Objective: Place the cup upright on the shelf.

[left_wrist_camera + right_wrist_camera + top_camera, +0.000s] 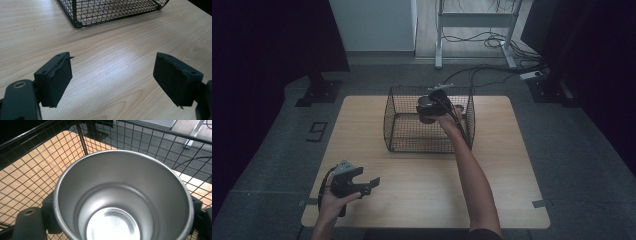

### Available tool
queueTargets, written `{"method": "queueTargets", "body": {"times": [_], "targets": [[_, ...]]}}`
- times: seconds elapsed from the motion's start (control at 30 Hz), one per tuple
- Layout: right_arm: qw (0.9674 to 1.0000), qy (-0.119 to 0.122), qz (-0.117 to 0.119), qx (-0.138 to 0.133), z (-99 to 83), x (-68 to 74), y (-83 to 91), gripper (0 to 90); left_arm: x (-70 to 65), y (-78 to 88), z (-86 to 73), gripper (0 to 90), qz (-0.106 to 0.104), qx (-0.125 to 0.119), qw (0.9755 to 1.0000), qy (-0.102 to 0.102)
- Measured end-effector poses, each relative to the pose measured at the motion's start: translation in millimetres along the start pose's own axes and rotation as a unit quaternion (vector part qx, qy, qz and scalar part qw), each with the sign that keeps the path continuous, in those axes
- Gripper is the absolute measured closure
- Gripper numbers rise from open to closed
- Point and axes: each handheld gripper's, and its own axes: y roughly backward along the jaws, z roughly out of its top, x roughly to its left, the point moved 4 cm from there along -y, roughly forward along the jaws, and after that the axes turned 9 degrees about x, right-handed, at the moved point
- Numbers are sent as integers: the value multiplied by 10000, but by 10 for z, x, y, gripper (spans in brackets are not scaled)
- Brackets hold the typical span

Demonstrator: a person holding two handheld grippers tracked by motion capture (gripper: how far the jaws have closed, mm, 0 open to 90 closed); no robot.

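One metal cup (123,195) was the thing being handled, gripped between the jaws of the right claw (428,111) and held upright inside the black wire basket (399,125), near the centre of the high view. In the right gripper view the cup's open mouth took up most of the frame, bare and shiny within, with a jaw pressed against its outer wall at the lower left and another at the lower right edge. Whether its base touched the basket floor could not be told.

If the step was setting the cup down in the basket, as it seemed, doing it well meant keeping the cup level, lowering it until the base sat flat on the mesh, then parting the jaws evenly and lifting the claw straight up, clear of the basket's rim and back wall.

Outward from there, the basket stood on the far half of the wooden desk (422,195). At the lower left of the high view the left claw (371,185) sat spread wide and empty over bare desk, well apart from the basket.
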Motion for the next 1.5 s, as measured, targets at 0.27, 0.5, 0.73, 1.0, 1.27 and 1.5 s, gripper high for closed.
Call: {"method": "queueTargets", "body": {"times": [0.27,0.5,0.73,1.0,1.27,1.5], "targets": [[10000,34,-18,53,19,-26,-98,183,-4,-9,-1,158,-8,13,10000,-12],[9999,69,-20,100,2,-60,-213,183,-19,-26,-1,158,-19,34,10000,-36],[9997,106,-9,204,-26,-67,-321,183,-1,-15,-5,158,-16,23,10000,-6],[9993,150,-51,330,-44,-76,-400,183,6,-16,-7,158,-15,13,10000,7],[9988,146,-37,460,-64,-114,-454,183,14,-22,-11,158,-11,31,10000,12],[9985,155,-29,518,-79,-144,-492,183,10,-26,-12,158,-15,31,10000,3]]}}
